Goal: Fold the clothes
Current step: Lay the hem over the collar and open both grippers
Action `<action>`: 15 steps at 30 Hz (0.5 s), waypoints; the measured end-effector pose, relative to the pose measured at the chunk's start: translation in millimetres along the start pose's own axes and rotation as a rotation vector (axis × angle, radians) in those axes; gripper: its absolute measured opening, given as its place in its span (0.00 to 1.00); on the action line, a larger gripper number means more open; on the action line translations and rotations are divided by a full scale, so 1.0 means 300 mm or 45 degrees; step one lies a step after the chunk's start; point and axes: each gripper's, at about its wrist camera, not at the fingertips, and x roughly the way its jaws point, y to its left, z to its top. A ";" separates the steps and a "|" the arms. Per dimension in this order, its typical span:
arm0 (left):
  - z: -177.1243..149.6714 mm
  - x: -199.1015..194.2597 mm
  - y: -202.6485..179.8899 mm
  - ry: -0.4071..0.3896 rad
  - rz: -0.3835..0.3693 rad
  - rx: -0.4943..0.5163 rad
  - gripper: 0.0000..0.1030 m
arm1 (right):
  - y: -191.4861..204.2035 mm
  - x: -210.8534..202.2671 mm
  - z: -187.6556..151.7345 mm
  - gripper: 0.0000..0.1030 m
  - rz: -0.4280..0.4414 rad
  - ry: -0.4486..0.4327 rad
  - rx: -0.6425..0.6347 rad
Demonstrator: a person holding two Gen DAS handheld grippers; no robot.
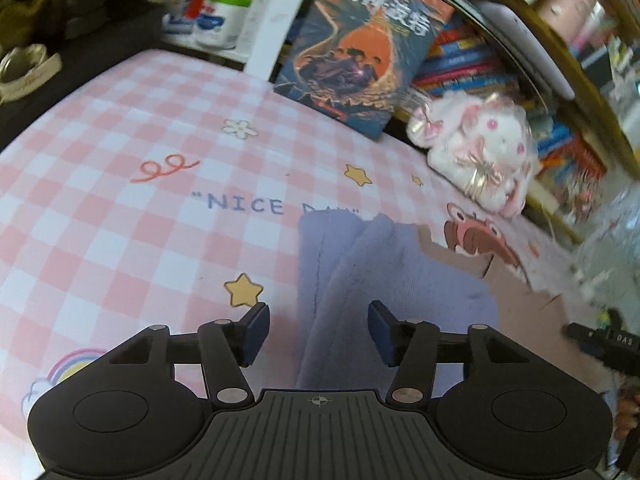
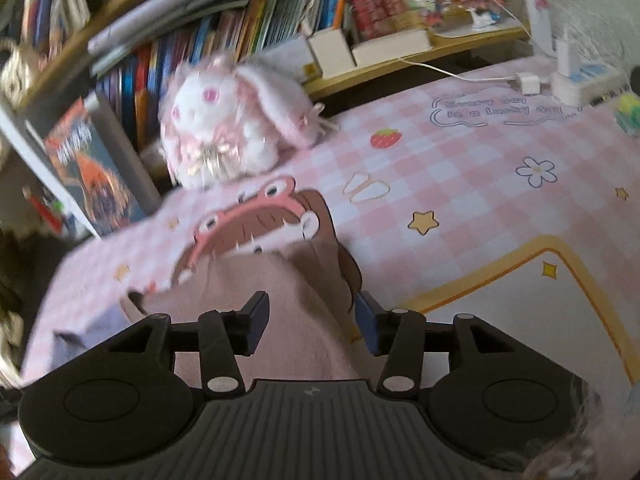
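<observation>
The left gripper (image 1: 318, 330) hangs over a pink checked cloth (image 1: 120, 208). Its two fingers are spread wide, and nothing is pinched between them. A lilac garment (image 1: 360, 264) lies bunched on the cloth, right under the gap and reaching ahead of the fingers. Its edge is just beside the words "NICE DAY". To its right lies a pink garment (image 1: 520, 312), touching the lilac one. A yellow star (image 1: 243, 290) is printed just by the left finger.

The right gripper (image 2: 310, 322) is spread wide too and pinches nothing. The pink garment (image 2: 256, 292) lies in a hump under and between its fingers. Whether the fingers touch it, I cannot tell. A bit of the lilac garment (image 2: 88, 332) peeks out at the left. A cartoon frog face (image 2: 256, 216) is printed on the cloth just past the hump.

A fluffy white bunny (image 2: 228, 124) sits at the far edge of the cloth. A book (image 1: 360, 44) leans up near it, in front of shelves of books (image 2: 224, 28).
</observation>
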 end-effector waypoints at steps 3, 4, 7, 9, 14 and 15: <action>-0.003 0.017 -0.032 0.011 0.000 0.109 0.10 | 0.017 0.027 -0.019 0.33 -0.108 0.018 -0.092; -0.003 0.005 -0.050 -0.012 0.006 0.159 0.04 | 0.017 0.033 -0.023 0.16 -0.102 0.031 -0.106; 0.002 -0.048 -0.093 -0.103 0.004 0.278 0.04 | 0.031 0.003 -0.024 0.06 -0.072 -0.003 -0.142; 0.021 -0.109 -0.090 -0.187 -0.047 0.250 0.04 | 0.032 -0.052 -0.007 0.05 -0.016 -0.076 -0.107; 0.063 -0.073 -0.063 -0.177 -0.046 0.192 0.05 | 0.028 -0.140 0.044 0.05 0.080 -0.240 -0.048; 0.057 -0.035 -0.055 -0.122 -0.021 0.193 0.06 | 0.027 -0.123 0.049 0.05 0.062 -0.227 -0.056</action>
